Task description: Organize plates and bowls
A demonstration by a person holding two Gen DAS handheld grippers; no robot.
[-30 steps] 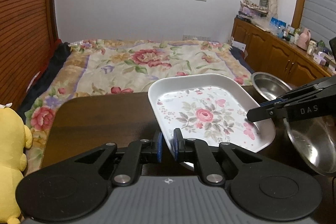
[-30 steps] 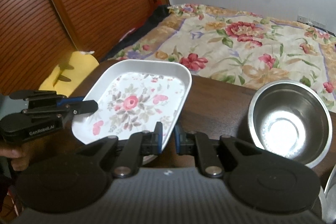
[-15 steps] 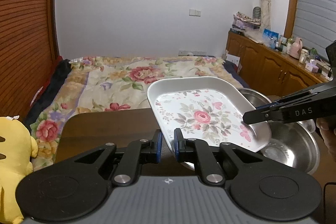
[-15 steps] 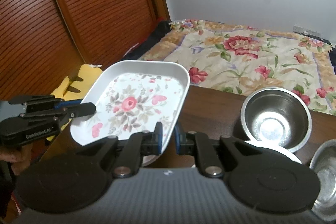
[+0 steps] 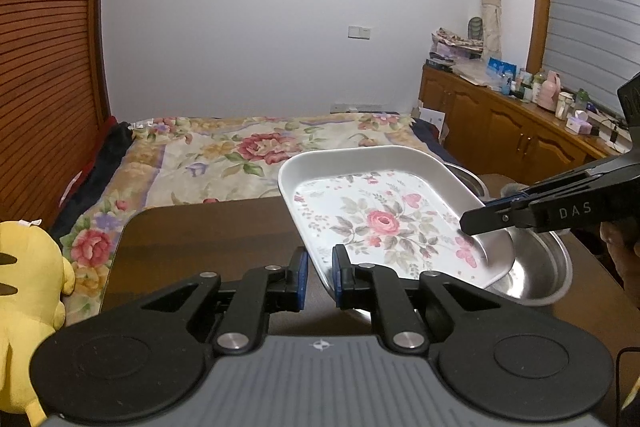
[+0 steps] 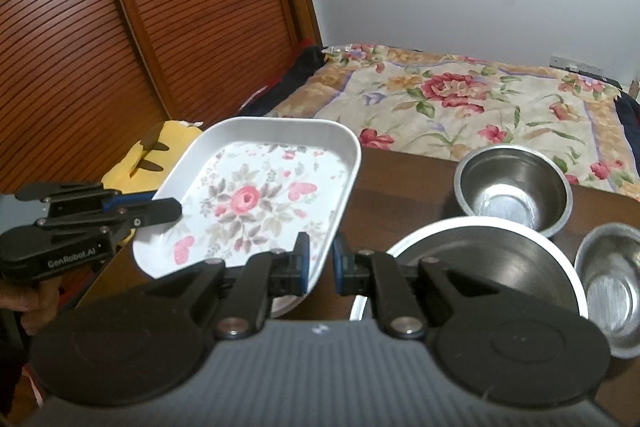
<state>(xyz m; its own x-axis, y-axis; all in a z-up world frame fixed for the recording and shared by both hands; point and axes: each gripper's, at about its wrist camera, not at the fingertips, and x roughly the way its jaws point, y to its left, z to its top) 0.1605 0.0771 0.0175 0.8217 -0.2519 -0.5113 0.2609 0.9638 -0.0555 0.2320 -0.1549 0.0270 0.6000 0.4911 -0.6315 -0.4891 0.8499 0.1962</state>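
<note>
A: What has changed since a second ago?

B: The floral tray [image 5: 394,215] has risen. It sat low over the dark surface [image 5: 208,239] before; now it hangs in the air above the steel bowls, tilted a little. In the right wrist view more bowls have come into sight.

A: Who holds it?

B: Both claws. The left claw [image 5: 319,269] is narrowed onto the tray's near rim, its blue pads on either side of the edge. The right claw [image 6: 320,263] pinches the opposite rim the same way. Each one shows in the other's camera, clamped on the far edge.

A: What is in the containers?

B: The tray carries only its printed rose pattern. In the right wrist view I see a wide shallow steel bowl [image 6: 480,255] near the claw, a deep steel bowl [image 6: 514,187] behind it, and a small steel bowl [image 6: 612,283] at the right. All three look empty, though the wide one is partly covered by the claw's arm.

A: Anything hard to make out?

B: Under the tray's near corner a pale rounded edge shows; I cannot tell what it is. The small bowl is cut by the frame. In the left wrist view the tray hides most of the bowl [image 5: 544,267] below it. A yellow plush toy [image 5: 28,291] sits beside the surface, half out of frame, and a flowered bed [image 6: 480,103] lies beyond.
</note>
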